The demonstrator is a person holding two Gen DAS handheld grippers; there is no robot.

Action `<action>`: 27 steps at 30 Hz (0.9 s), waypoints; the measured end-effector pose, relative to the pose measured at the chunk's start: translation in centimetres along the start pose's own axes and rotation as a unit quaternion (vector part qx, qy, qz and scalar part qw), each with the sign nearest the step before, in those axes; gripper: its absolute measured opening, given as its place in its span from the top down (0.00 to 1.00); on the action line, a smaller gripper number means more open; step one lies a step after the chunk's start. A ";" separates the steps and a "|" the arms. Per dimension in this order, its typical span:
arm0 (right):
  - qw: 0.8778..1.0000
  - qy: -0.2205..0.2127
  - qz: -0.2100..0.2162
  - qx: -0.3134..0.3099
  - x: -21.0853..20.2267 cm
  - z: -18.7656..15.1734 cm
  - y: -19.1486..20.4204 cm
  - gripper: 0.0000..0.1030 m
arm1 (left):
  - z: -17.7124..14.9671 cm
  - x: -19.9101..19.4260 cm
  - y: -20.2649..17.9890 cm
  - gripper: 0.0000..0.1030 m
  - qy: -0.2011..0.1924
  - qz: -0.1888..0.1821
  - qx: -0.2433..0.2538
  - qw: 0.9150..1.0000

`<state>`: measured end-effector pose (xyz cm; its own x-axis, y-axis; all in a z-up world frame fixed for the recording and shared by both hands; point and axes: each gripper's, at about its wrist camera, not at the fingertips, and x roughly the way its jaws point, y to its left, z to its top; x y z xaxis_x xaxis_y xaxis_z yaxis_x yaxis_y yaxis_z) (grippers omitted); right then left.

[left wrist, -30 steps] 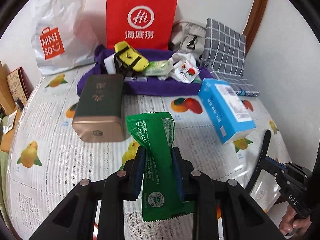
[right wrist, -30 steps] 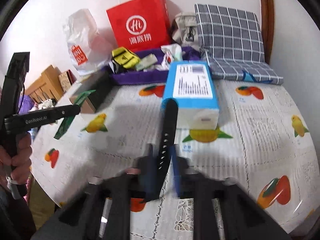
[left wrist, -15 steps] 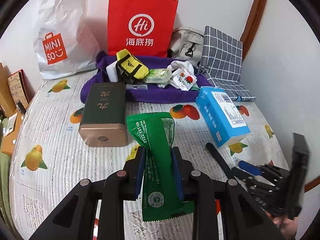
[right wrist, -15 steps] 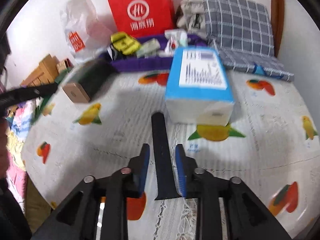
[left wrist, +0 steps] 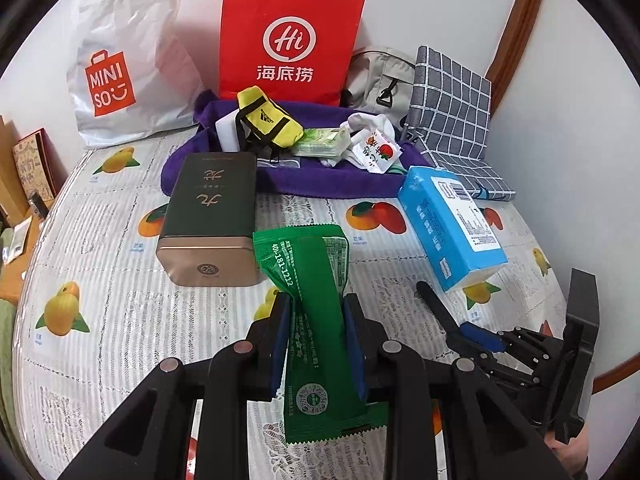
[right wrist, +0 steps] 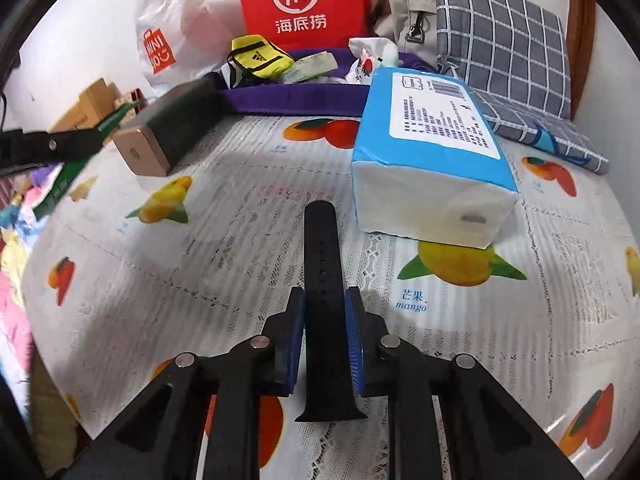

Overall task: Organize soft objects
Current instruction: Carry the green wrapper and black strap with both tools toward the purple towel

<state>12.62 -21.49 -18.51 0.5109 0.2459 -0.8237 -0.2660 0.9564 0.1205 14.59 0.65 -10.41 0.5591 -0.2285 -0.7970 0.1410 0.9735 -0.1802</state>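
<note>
Left wrist view: the left gripper [left wrist: 316, 322] is closed on a green sachet [left wrist: 310, 320], its pads pinching the pack about mid-length, so the printed far end stands free above the table [left wrist: 120, 320].
Green sachet, handling: looks light, thin and crinkly; the film is creased where the pads press, so a grip across the middle of its width seems right, and a hard squeeze would likely only crumple it.
Right wrist view: the right gripper [right wrist: 325, 312] holds a black strap [right wrist: 322, 276] between its blue pads, taken nearer its flared near end, with the perforated far end pointing towards the blue tissue pack [right wrist: 432, 160].
Black strap, handling: probably rubbery, bendable and light; held low, the long free end may droop or swing.
Pose: both grippers sit low over the near part of the table, pointing far; the right one lies to the right of the left.
Likely destination: the purple cloth [left wrist: 320, 184] at the far side, which already carries a yellow pouch [left wrist: 268, 120] and small packets.
Obstacles: a dark tin [left wrist: 212, 216] lies far-left of the sachet.
</note>
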 end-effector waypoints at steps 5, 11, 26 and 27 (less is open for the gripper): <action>1.000 -0.017 0.022 0.003 -2.3 0.5 0.7 0.81 | 0.4 -0.6 0.1 0.75 -0.008 -0.003 0.001 1.000; 0.999 -0.048 0.014 -0.009 -4.9 2.5 1.8 0.81 | 1.4 -1.2 0.3 0.75 -0.019 -0.002 -0.001 1.000; 0.994 -0.107 0.002 -0.025 -8.1 9.7 1.9 0.81 | 5.3 -2.0 0.9 0.75 -0.045 0.009 -0.005 0.999; 0.994 -0.110 0.002 -0.024 -8.2 10.1 1.8 0.81 | 5.5 -2.0 0.9 0.75 -0.046 0.010 -0.004 0.999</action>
<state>16.18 -20.22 -5.95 0.6741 0.2833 -0.6822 -0.3046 0.9479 0.0927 18.12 1.93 -5.83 0.6350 -0.2078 -0.7440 0.1222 0.9780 -0.1689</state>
